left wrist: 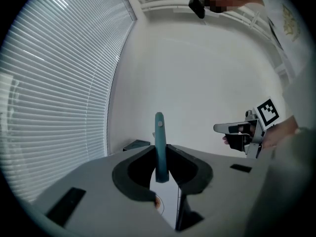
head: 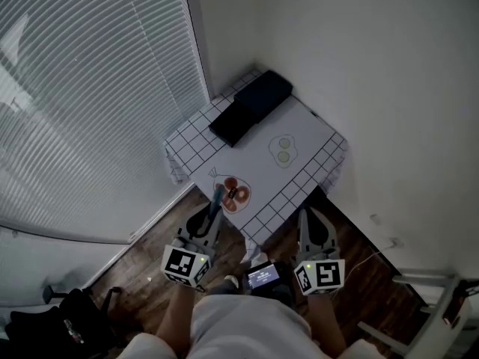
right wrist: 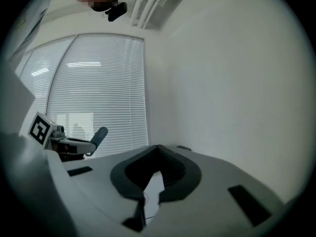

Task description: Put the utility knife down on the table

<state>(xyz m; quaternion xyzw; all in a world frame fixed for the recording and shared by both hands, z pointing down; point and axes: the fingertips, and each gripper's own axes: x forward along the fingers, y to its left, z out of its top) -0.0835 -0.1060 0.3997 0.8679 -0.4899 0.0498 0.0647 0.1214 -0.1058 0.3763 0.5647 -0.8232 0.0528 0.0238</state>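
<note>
Over table (head: 302, 134) edge | left gripper (head: 215, 208) clamps utility knife (left wrist: 159, 141) | right gripper (head: 307, 218) closed

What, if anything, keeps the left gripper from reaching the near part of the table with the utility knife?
Probably nothing: yes. The left gripper, shut on the utility knife, hangs at the table's near edge. The black case lies at the far end, and the red shapes look like flat prints.

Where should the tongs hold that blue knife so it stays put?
The utility knife is long and thin, so probably pinch its flat sides near one end, coming along its length, just as the left tongs do.
</note>
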